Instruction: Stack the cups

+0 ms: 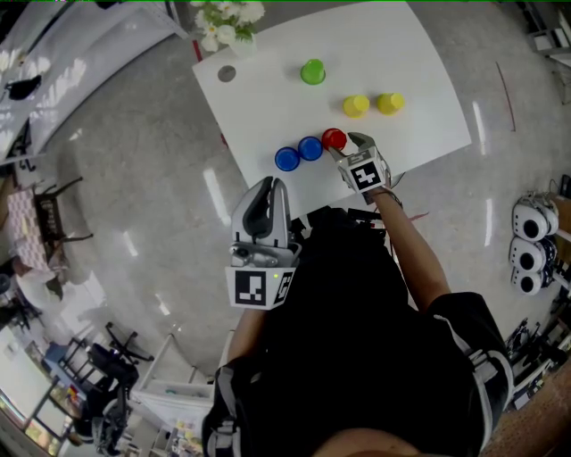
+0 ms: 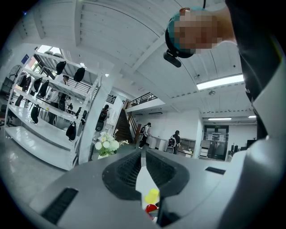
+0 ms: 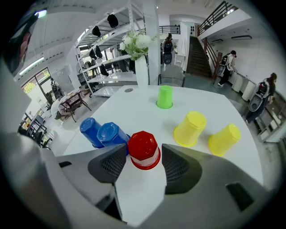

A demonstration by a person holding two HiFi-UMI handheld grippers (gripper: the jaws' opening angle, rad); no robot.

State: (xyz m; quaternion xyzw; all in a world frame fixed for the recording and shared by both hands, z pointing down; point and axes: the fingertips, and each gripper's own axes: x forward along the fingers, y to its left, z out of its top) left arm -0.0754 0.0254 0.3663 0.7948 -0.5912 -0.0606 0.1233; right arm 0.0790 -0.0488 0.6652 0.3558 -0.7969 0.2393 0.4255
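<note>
While the person (image 1: 375, 348) in a black top stands at the near edge of the white table (image 1: 401, 49), which sits on a pale glossy floor (image 1: 125, 170), both grippers are held out in front. L gripper (image 1: 272, 183) is off the table, over the floor just short of the near edge, pointing level. Its jaws are together w/ only a thin slit btwn the pads, and nothing is gripped. R gripper (image 1: 344, 146) is tilted down onto the table near that edge, jaws spread wide. The red cup (image 1: 334, 137) stands mouth-down on the table btwn its pads; in the right gripper view a gap shows on each side of the cup, so the pads aren't pressing on it. A vase of white flowers (image 1: 227, 22) stands at the far left corner of the table. All six cups are mouth-down and none is stacked. Two blue cups (image 1: 298, 153) sit touching each other just left of the red one, the nearer blue close beside the left jaw. Two yellow cups (image 1: 372, 104) sit side by side further back and to the right, slightly apart. A green cup (image 1: 312, 71) stands alone beyond them, near the table's middle. A small grey disc (image 1: 227, 74) lies by the vase.
</note>
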